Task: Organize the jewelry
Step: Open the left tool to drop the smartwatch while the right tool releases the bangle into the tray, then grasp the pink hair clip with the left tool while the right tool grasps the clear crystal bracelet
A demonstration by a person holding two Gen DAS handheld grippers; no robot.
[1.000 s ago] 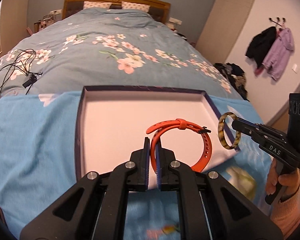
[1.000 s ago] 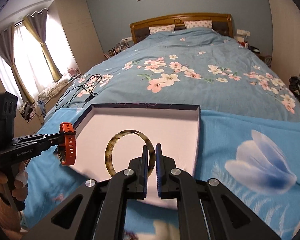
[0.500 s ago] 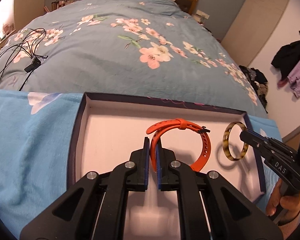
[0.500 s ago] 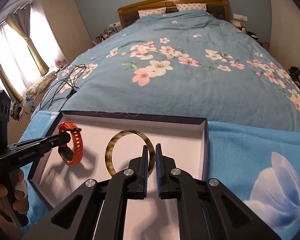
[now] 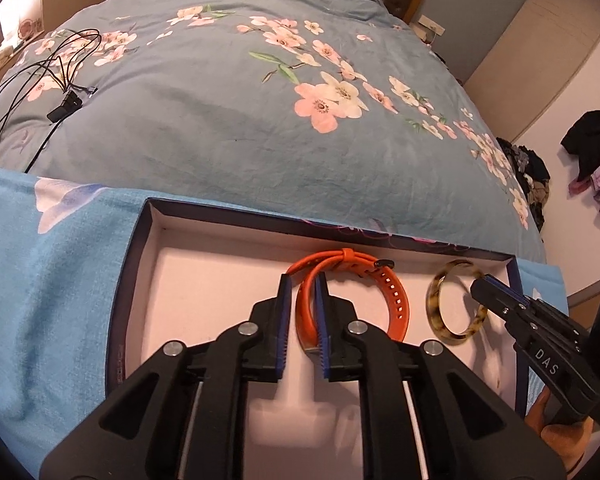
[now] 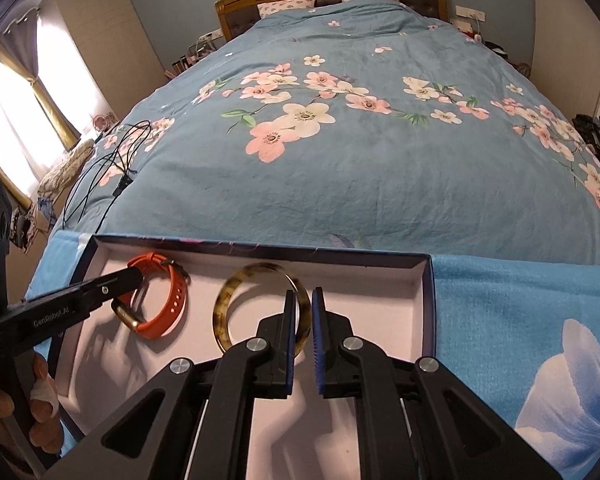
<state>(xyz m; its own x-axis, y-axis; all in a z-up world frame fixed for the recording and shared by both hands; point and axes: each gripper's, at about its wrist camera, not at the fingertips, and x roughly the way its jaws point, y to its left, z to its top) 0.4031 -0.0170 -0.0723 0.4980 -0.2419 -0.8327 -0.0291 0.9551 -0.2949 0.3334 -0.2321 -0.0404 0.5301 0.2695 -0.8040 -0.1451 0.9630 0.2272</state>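
— On the bed, at the 6 o'clock end of the blue floral duvet [image 6: 340, 184], what lies on the light-blue cloth [image 5: 52, 272]?

— A shallow dark-walled cardboard tray [image 5: 204, 292] with a white floor. Both pieces are inside it: the orange silicone watch strap [image 5: 396, 304] and, at its 3 o'clock, the round tortoiseshell-patterned bangle [image 6: 224, 304].

— What about the left claw [image 5: 302, 280]?

— Released. Its jaws have just been opening; the strap stands on edge between them, close to the right pad, with a clear gap at the left one.

— And the right claw [image 6: 301, 294]?

— Clenched on the bangle's rim at about 4 o'clock of the ring. Its jaws have just eased apart slightly, yet the pads hug the rim and the bangle stands upright.

— Do the two pieces touch?

— No, they stand apart, near the tray's 12 o'clock wall.
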